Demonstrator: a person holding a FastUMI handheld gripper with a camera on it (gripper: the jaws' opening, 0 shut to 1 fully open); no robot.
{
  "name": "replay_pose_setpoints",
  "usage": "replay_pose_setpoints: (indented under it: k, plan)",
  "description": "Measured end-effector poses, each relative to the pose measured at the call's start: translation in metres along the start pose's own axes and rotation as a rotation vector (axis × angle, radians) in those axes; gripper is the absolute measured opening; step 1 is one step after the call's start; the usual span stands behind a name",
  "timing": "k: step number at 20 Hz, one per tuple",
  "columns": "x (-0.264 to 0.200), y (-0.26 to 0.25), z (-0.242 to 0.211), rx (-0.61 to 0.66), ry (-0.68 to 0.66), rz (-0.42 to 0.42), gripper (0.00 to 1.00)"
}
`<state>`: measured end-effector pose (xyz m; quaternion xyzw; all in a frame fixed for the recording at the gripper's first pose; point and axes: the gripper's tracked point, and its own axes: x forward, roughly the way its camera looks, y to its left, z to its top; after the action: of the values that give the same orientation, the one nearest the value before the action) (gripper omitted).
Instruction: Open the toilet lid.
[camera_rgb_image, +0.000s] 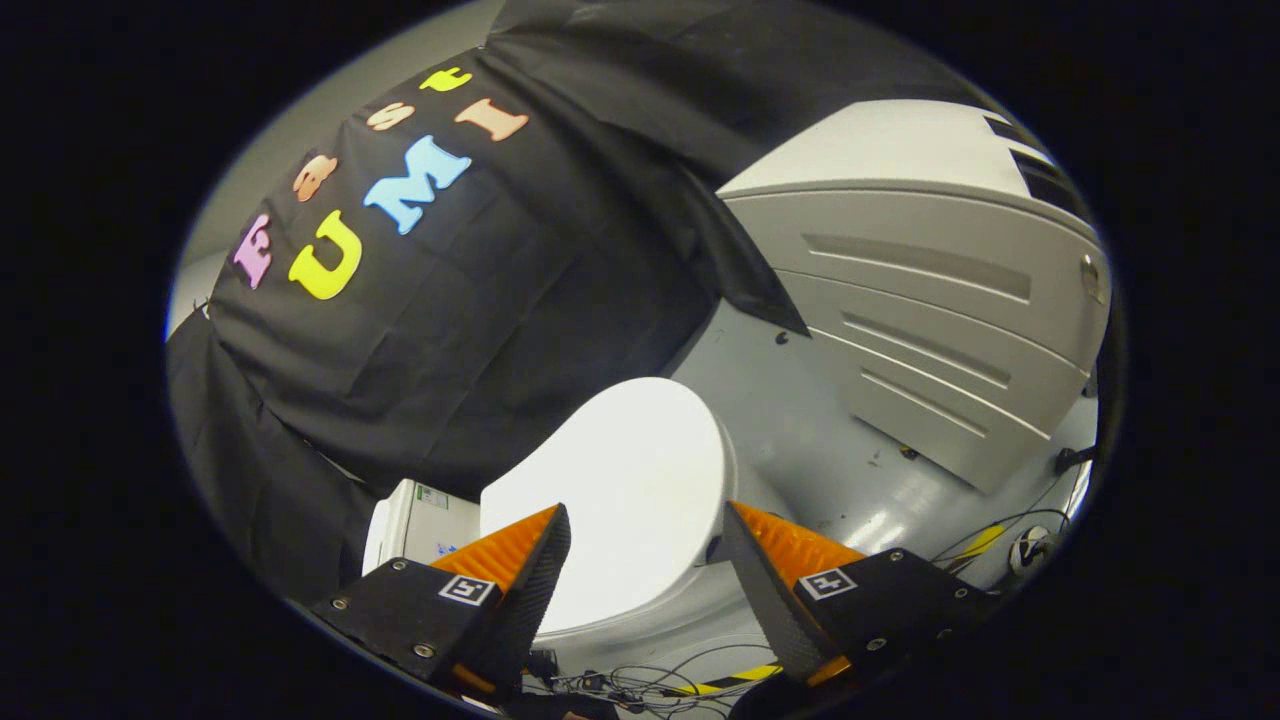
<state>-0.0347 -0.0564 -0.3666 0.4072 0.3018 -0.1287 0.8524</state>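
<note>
the toilet lid (625, 490) lies flat and closed on the toilet (640, 610), so the opening itself is not yet begun. the gripper (645, 560) hovers above the lid, its fingers spread wide apart and holding nothing, with the lid showing between and just beyond them. beside the toilet stands a grey cabinet (930, 330), and loose cables (640, 685) lie on the floor near the toilet. what is left, i judge: reach the lid's edge, catch it, and swing it up.
</note>
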Motion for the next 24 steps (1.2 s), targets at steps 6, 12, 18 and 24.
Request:
replay_pose_setpoints:
  k: [6,12,18,24]
  plan:
    - [0.018,-0.042,-0.024,0.121,0.056,-0.066,0.93]
    - [0.028,-0.066,-0.043,0.210,0.093,-0.070,0.93]
    - [0.056,-0.075,-0.047,0.346,0.081,0.014,0.88]
    - [0.081,-0.077,-0.051,0.381,0.110,0.066,0.67]
